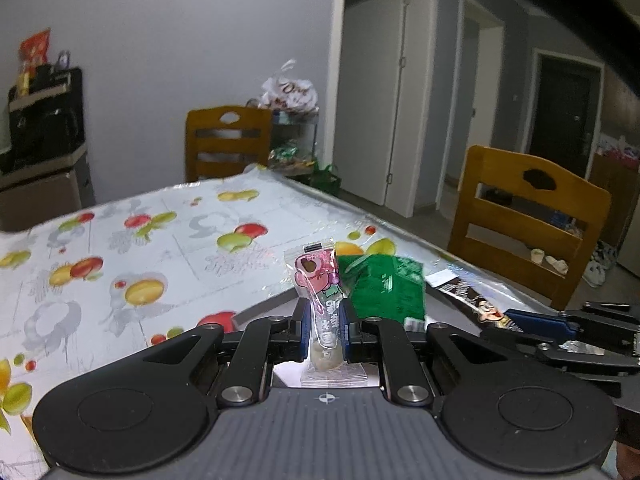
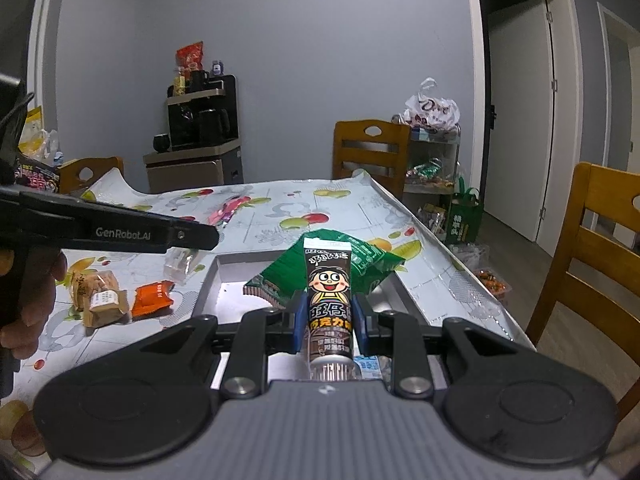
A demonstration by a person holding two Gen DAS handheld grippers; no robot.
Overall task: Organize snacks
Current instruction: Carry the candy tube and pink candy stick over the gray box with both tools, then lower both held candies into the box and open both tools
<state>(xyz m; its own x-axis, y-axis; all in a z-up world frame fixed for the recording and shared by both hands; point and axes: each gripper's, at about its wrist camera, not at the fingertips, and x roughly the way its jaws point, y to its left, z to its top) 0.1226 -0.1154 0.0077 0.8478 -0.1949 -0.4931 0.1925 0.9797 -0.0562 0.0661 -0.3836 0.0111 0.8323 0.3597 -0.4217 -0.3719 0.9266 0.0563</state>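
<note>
Nearest in the left wrist view, a pink-printed clear snack sachet [image 1: 322, 308] is held upright, clamped by the left hand-held gripper [image 1: 325, 322]. In the right wrist view, a brown cartoon-faced snack tube [image 2: 329, 300] is gripped upright by the right hand-held gripper [image 2: 329, 320]. Behind it, at 12 o'clock, a green packet [image 2: 360, 264] is seen lying in a grey tray [image 2: 208, 280]. At 9 o'clock, tan and orange snacks [image 2: 120, 300] are spread on the fruit-patterned bench [image 2: 280, 208]
</note>
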